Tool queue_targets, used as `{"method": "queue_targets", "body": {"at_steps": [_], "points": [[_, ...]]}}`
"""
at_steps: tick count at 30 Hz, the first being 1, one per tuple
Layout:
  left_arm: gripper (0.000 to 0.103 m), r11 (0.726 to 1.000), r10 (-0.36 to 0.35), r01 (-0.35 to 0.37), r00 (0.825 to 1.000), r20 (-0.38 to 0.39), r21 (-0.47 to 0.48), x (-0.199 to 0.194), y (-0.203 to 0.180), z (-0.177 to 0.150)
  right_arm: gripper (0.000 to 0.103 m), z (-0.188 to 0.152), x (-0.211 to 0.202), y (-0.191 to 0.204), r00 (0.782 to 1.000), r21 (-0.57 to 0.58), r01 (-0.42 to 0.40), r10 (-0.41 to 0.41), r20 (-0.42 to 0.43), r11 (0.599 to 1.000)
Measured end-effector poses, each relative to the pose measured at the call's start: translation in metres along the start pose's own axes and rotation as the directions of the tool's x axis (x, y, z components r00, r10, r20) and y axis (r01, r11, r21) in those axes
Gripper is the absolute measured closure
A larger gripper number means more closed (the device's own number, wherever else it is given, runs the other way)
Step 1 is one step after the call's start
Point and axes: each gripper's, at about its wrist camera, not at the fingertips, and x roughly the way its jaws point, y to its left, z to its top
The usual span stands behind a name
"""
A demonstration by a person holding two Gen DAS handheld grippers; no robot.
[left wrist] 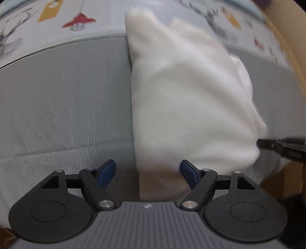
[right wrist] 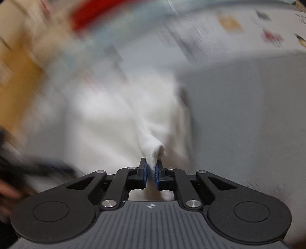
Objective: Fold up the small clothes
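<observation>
The white garment (left wrist: 187,99) lies on the grey cushion (left wrist: 67,107), its long axis running away from the person toward the patterned cloth (left wrist: 57,17) beyond; the near end sits right at the left gripper (left wrist: 148,171), whose blue pads stand wide apart with the cloth's near left edge between them, neither pad pressing on it. The right gripper (right wrist: 151,170) is closed tight on a pinched fold of the same garment at its near right corner; its view is smeared, so the cloth beyond the pinch is hard to read. So the left hand is the free one, and the edge it wants lies directly under it, probably just a short drop and a squeeze away.
</observation>
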Motion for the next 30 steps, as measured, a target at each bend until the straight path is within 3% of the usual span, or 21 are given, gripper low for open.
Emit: {"method": "queue_targets", "body": {"at_steps": [1, 3, 5, 7, 10, 11, 13, 15, 19, 21, 24, 30], "points": [[0.023, 0.999, 0.037, -0.036, 0.999, -0.021, 0.035, 0.005, -0.003, -0.002, 0.095, -0.005, 0.015, -0.001, 0.991, -0.026, 0.103, -0.105, -0.078, 0.994], [0.022, 0.995, 0.073, -0.07, 0.997, -0.035, 0.073, 0.01, -0.006, -0.005, 0.095, -0.008, 0.025, 0.0, 0.962, -0.106, 0.242, -0.253, -0.1, 0.964], [0.023, 0.998, 0.032, -0.031, 0.999, -0.006, 0.048, 0.002, -0.003, -0.002, 0.094, -0.005, 0.017, -0.002, 0.969, -0.101, 0.237, -0.242, -0.043, 0.966], [0.022, 0.999, -0.045, 0.045, 0.997, 0.061, -0.011, -0.011, 0.006, 0.003, 0.094, 0.002, -0.002, -0.004, 0.976, -0.034, 0.206, -0.203, 0.073, 0.978], [0.022, 0.986, -0.106, 0.123, 0.984, 0.146, -0.115, -0.023, 0.023, 0.01, 0.078, 0.011, -0.026, -0.004, 0.964, 0.049, 0.131, -0.138, 0.228, 0.99], [0.022, 0.979, -0.108, 0.134, 0.98, 0.166, -0.151, -0.024, 0.029, 0.013, 0.071, 0.014, -0.029, -0.003, 0.958, 0.066, 0.114, -0.127, 0.258, 0.991], [0.022, 0.968, -0.105, 0.144, 0.976, 0.191, -0.206, -0.023, 0.04, 0.016, 0.067, 0.017, -0.031, -0.004, 0.953, 0.087, 0.084, -0.106, 0.285, 0.993], [0.022, 0.958, -0.11, 0.16, 0.972, 0.208, -0.237, -0.019, 0.044, 0.018, 0.061, 0.02, -0.024, -0.001, 0.958, 0.105, 0.072, -0.098, 0.27, 0.992], [0.022, 0.935, -0.145, 0.217, 0.956, 0.256, -0.28, -0.01, 0.046, 0.021, 0.06, 0.024, -0.009, 0.015, 0.97, 0.101, 0.079, -0.1, 0.224, 0.992], [0.022, 0.923, -0.147, 0.235, 0.947, 0.284, -0.306, -0.006, 0.047, 0.025, 0.051, 0.027, -0.003, 0.02, 0.973, 0.1, 0.089, -0.108, 0.206, 0.991], [0.022, 0.901, -0.156, 0.26, 0.941, 0.302, -0.347, -0.002, 0.053, 0.034, 0.05, 0.033, 0.013, 0.024, 0.977, 0.098, 0.122, -0.137, 0.163, 0.988], [0.021, 0.87, -0.19, 0.282, 0.949, 0.253, -0.404, 0.021, 0.063, 0.048, 0.047, 0.042, 0.037, 0.026, 0.972, 0.116, 0.195, -0.208, 0.112, 0.974]]}}
